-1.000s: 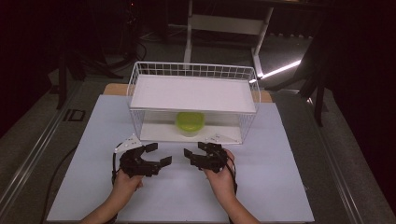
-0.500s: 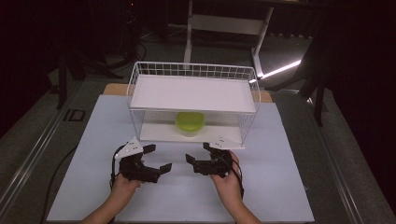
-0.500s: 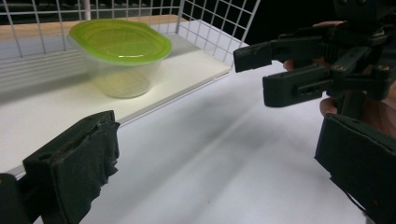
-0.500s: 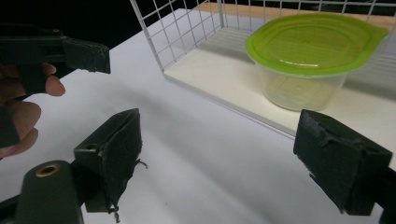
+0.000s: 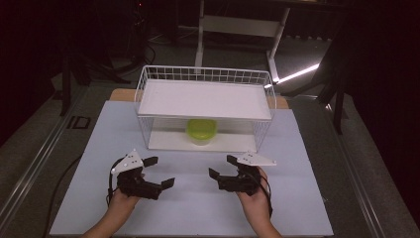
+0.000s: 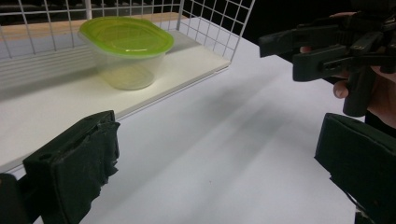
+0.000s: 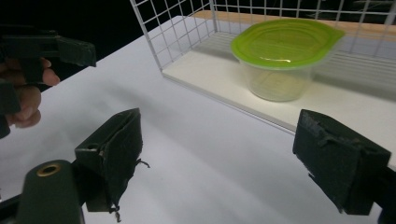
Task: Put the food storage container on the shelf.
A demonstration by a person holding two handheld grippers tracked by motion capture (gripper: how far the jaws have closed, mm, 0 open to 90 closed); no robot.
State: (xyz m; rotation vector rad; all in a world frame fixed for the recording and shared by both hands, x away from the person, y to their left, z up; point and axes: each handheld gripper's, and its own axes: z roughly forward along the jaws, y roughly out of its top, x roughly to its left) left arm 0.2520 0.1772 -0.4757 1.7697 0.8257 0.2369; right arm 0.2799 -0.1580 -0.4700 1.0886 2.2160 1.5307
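The clear plastic tub with a lime-green lid point(image 5: 201, 131) sits under the white wire shelf rack point(image 5: 205, 99), straight ahead and midway between the left gripper point(image 5: 159, 171) and right gripper point(image 5: 222, 166), both released and empty, their jaws having just been opening

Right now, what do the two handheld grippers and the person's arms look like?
Both the left gripper and the right gripper are black two-jaw tools with thick, rough-edged black pads, each topped by a grey three-cornered plate. A black cable loops from each body. The forearms are bare, with no sleeves or gloves visible.
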